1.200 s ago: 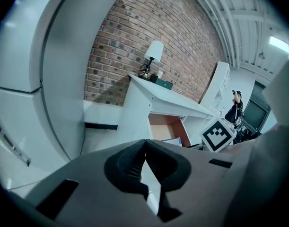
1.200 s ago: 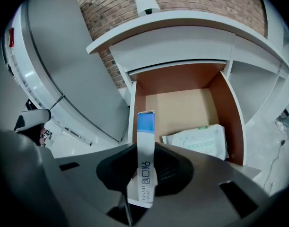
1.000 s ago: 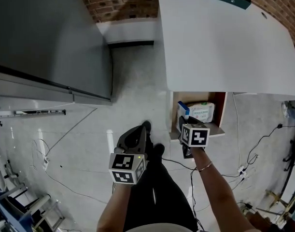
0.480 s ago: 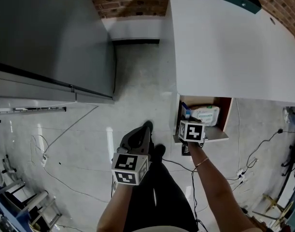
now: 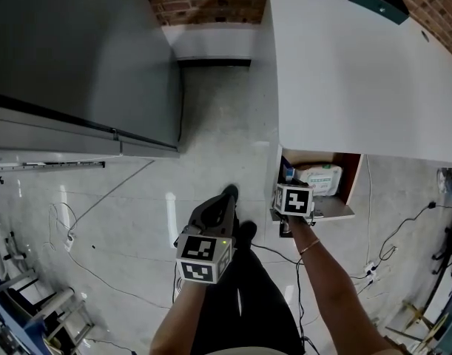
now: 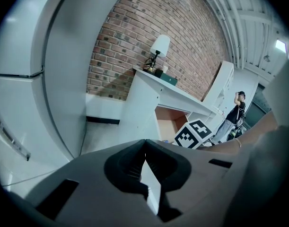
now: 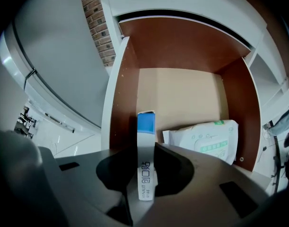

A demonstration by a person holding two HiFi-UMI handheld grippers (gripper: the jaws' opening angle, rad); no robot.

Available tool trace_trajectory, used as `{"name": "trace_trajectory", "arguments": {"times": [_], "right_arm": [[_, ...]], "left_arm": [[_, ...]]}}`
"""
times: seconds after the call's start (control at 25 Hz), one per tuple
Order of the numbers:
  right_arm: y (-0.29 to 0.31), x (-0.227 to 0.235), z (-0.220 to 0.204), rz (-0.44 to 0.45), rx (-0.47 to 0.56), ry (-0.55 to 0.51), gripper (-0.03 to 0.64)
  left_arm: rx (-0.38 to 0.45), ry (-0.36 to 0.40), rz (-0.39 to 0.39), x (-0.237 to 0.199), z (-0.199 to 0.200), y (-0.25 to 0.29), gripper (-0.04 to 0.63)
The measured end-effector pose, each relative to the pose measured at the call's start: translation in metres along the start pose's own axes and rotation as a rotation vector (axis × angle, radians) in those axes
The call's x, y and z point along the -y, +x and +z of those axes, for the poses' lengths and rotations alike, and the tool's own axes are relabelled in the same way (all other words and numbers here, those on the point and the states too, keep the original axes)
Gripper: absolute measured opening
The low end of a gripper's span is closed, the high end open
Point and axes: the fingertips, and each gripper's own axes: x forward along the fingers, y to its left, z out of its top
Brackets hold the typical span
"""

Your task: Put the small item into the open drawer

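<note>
Right gripper view — one slim box [image 7: 145,161], one wipes pack [image 7: 206,138], one drawer [image 7: 182,91].

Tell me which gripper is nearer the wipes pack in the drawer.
Right. The right gripper, holding a small box, is at the front of the open drawer with the wipes pack just ahead. The left gripper is off to the left, over the floor.

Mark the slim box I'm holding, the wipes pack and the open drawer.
slim box [image 7: 145,143], right gripper view, white face below blue end
wipes pack [image 7: 204,138], right gripper view, front face
open drawer [image 7: 182,96], right gripper view, bare beige inner panel
</note>
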Motion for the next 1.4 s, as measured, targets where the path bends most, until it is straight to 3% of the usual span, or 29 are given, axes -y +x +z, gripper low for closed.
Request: {"name": "trace_trajectory", "arguments": {"times": [0.4, 0.68, 1.4], "right_arm": [[-0.008, 0.0, 0.002, 0.007, 0.038, -0.003, 0.11], [-0.044, -0.002, 0.007, 0.042, 0.112, 0.012, 0.135], [-0.28, 0.011, 0.046, 0.161, 0.551, 0.082, 0.095]], "left_arm": [[0.001, 0.026, 0.006, 0.001, 0.009, 0.0, 0.021], [0.021, 0.05, -0.015, 0.014, 0.025, -0.006, 0.021], [0.057, 0.198, -0.065, 0.093, 0.076, -0.049, 0.021]]}}
